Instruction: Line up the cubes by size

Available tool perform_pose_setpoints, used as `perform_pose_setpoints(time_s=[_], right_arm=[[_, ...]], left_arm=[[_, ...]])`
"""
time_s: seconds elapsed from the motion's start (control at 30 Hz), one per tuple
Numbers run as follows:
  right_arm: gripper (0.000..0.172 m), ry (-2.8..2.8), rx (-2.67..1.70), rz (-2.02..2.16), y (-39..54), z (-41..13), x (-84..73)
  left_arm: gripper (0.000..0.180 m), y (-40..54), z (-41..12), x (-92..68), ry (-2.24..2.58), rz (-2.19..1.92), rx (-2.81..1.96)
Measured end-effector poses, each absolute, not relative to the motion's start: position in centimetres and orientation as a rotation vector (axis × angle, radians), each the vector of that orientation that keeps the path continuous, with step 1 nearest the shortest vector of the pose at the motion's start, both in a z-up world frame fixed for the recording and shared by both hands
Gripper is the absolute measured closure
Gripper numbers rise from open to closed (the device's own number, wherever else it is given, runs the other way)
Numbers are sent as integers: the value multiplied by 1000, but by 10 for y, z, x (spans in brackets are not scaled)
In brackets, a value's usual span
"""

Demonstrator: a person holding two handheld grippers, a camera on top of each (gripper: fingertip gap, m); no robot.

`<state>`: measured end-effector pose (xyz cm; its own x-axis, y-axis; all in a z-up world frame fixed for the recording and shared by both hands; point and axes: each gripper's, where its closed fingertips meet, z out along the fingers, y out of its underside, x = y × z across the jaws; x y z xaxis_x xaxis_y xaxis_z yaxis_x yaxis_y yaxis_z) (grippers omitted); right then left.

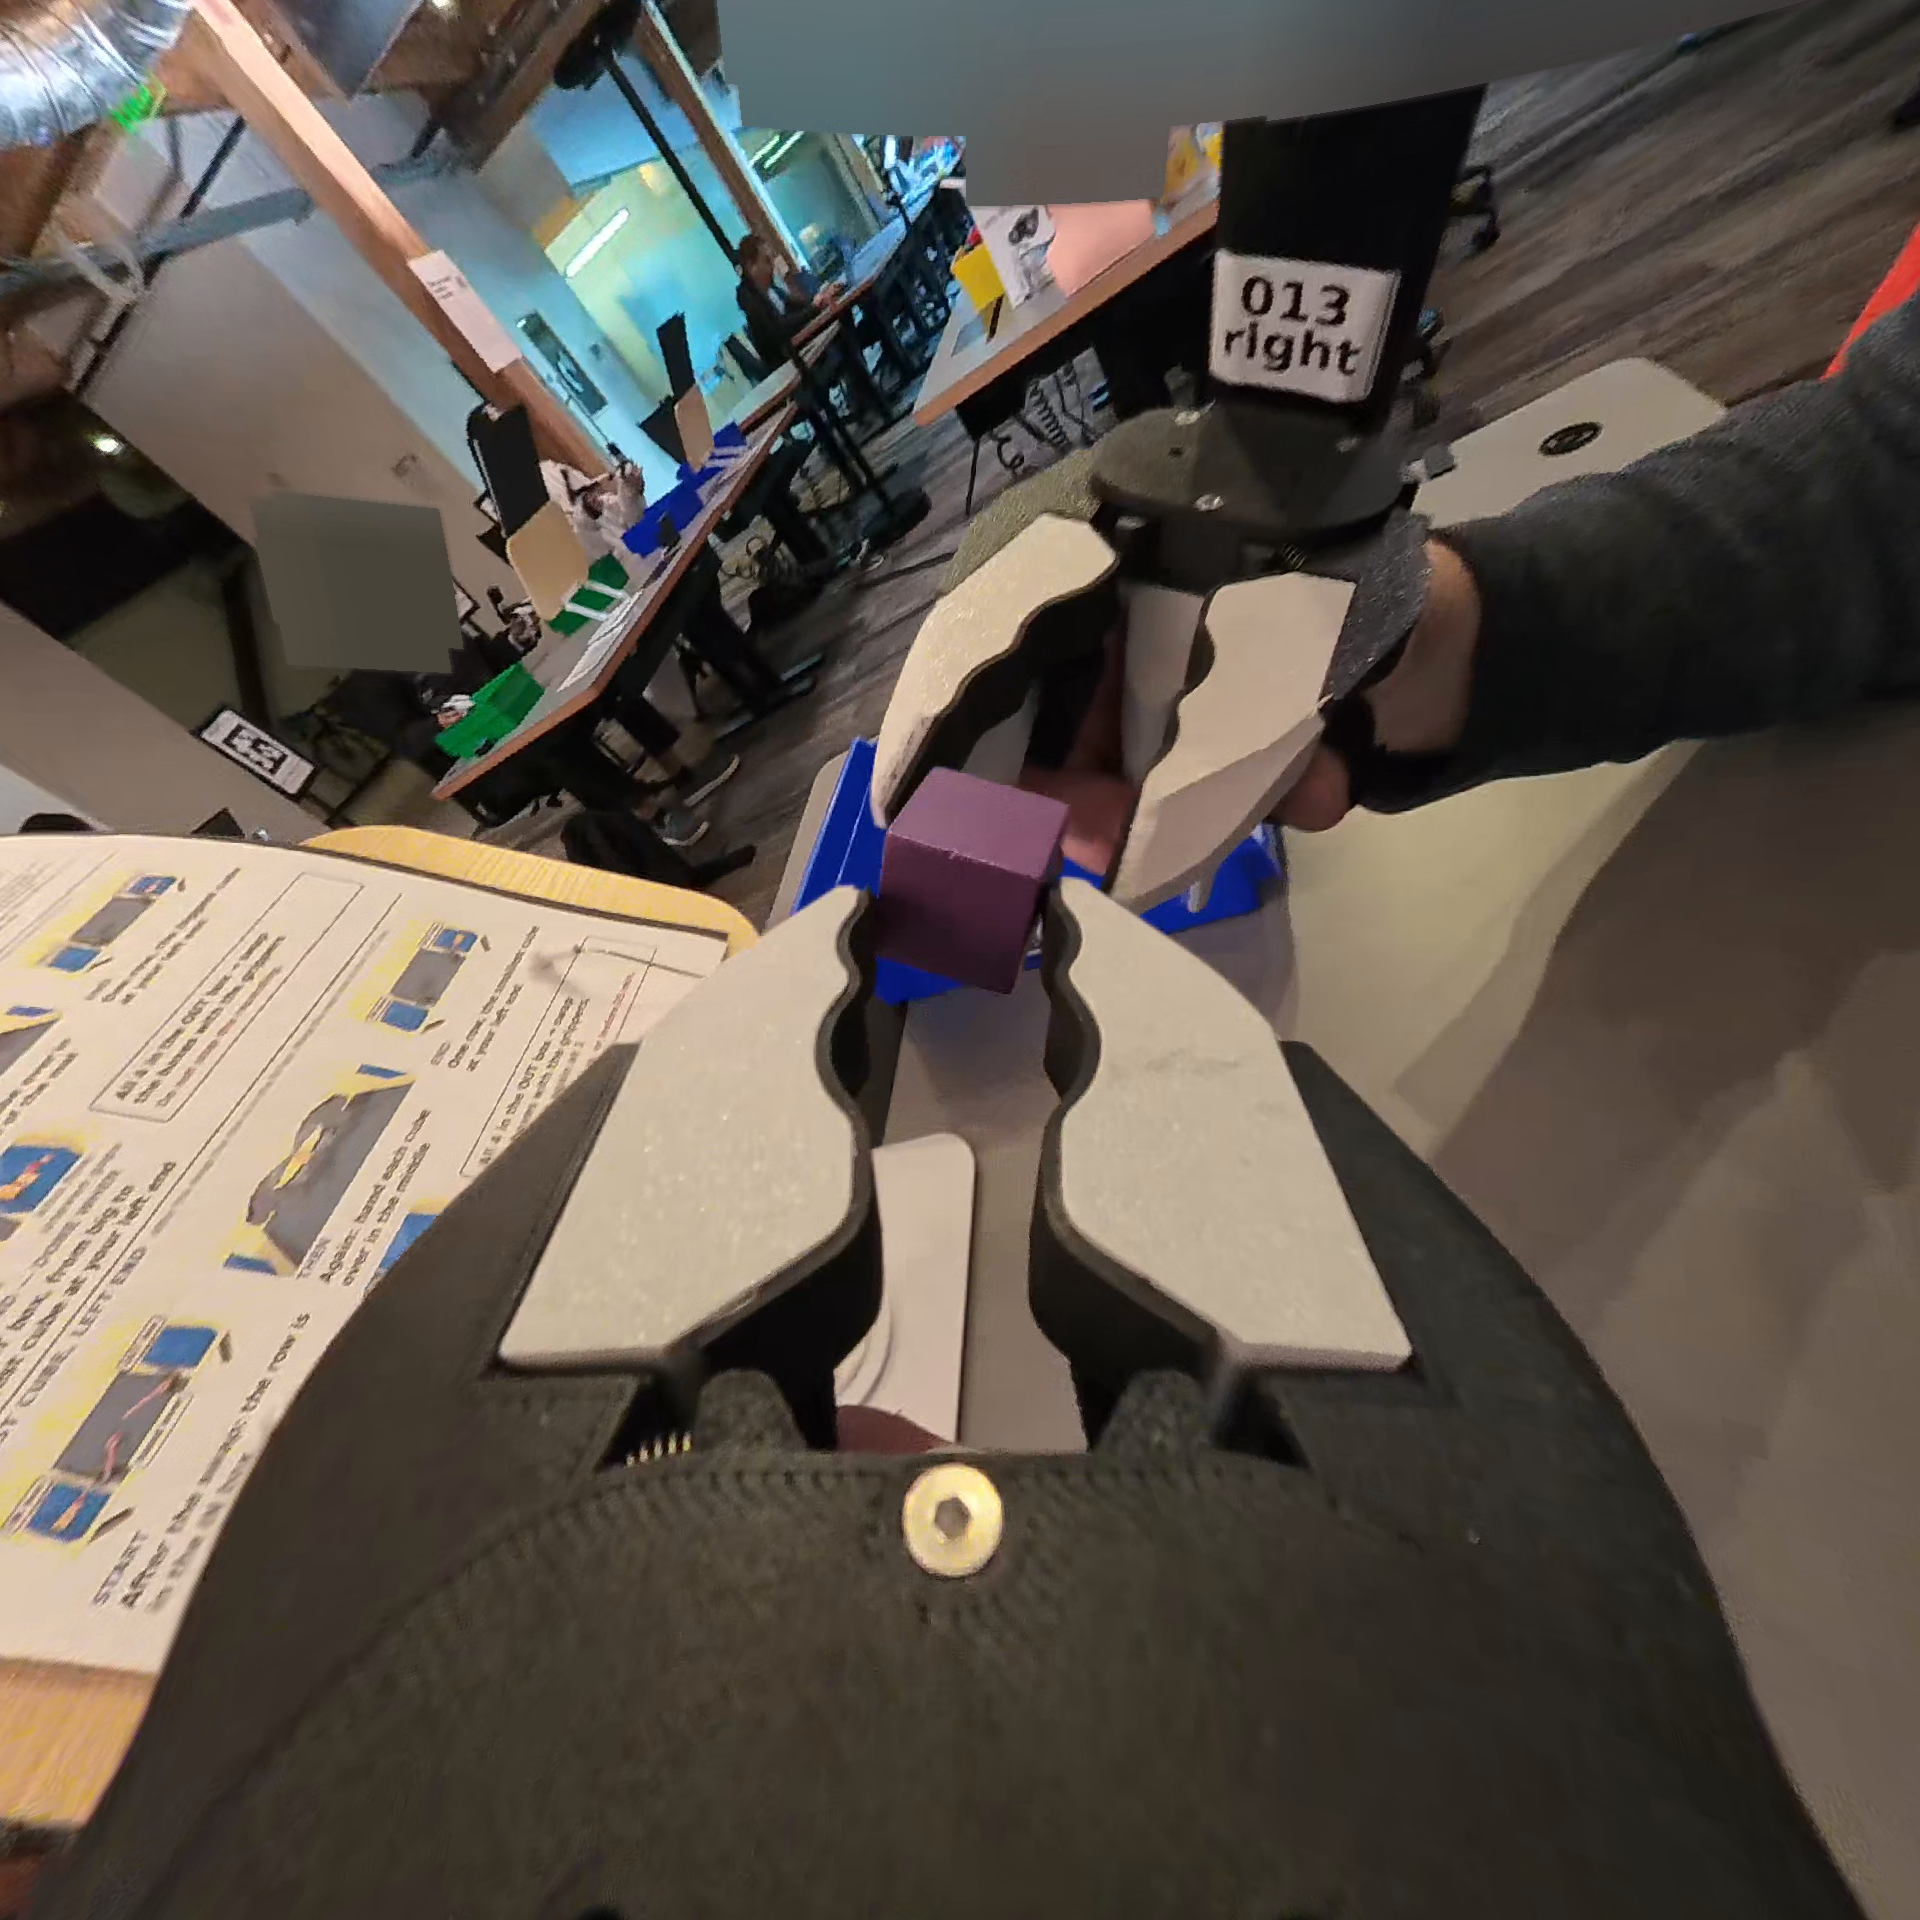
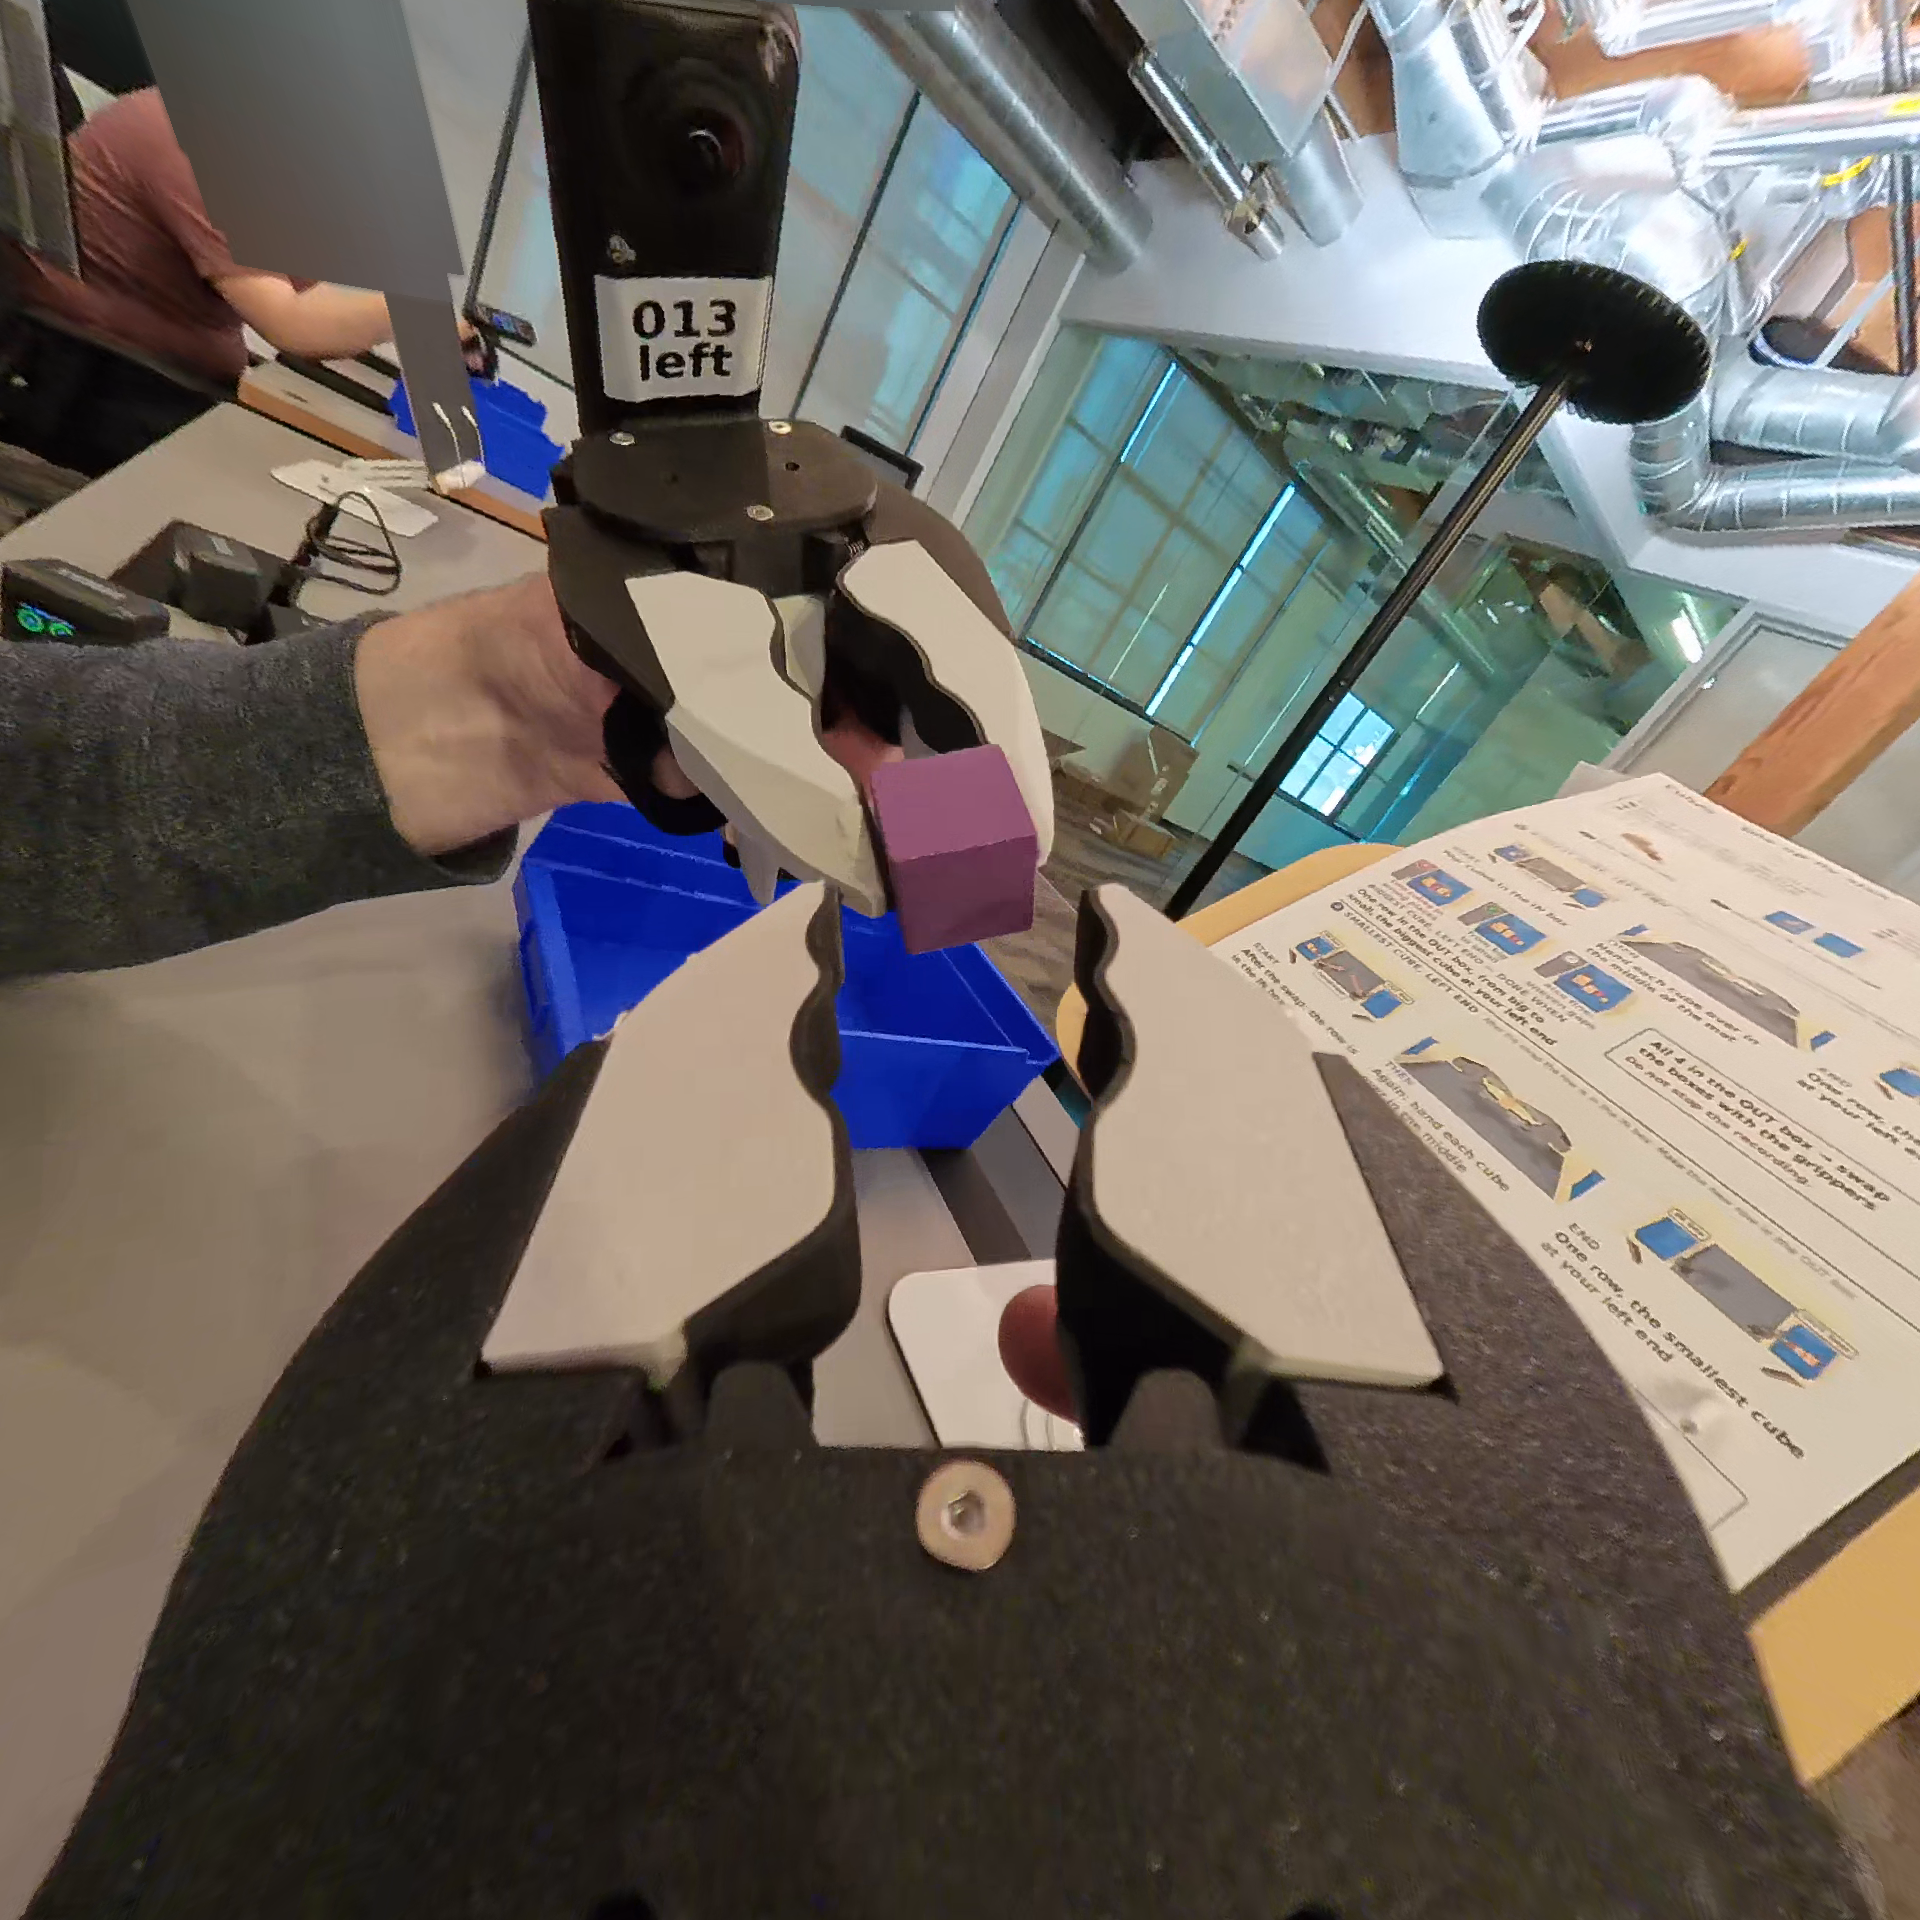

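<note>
A purple cube hangs in the air between the two grippers, above a blue bin. My left gripper is shut on the purple cube, with both pads against its sides. The right wrist view confirms this: the left gripper holds the cube at its fingertips. My right gripper is open, with its tips on either side of the cube's lower end and a gap on each side. In the left wrist view the right gripper comes from above with its fingers spread around the cube.
The blue bin stands on the grey table. A printed instruction sheet lies on a yellow-edged board; it also shows in the left wrist view. A white card lies below the grippers. Other desks and people are farther off. Less than 4 cm separates the two grippers' tips.
</note>
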<state>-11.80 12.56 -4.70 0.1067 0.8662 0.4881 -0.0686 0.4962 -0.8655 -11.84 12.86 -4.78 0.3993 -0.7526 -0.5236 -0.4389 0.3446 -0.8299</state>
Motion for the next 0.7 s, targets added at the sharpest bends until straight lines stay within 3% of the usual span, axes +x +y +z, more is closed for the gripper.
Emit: perform_pose_setpoints(time_s=[0.7], right_arm=[[138,-1307,-732,1013,107,-45,-115]], left_arm=[[152,115,-51,-110,1272,-416,-1253]])
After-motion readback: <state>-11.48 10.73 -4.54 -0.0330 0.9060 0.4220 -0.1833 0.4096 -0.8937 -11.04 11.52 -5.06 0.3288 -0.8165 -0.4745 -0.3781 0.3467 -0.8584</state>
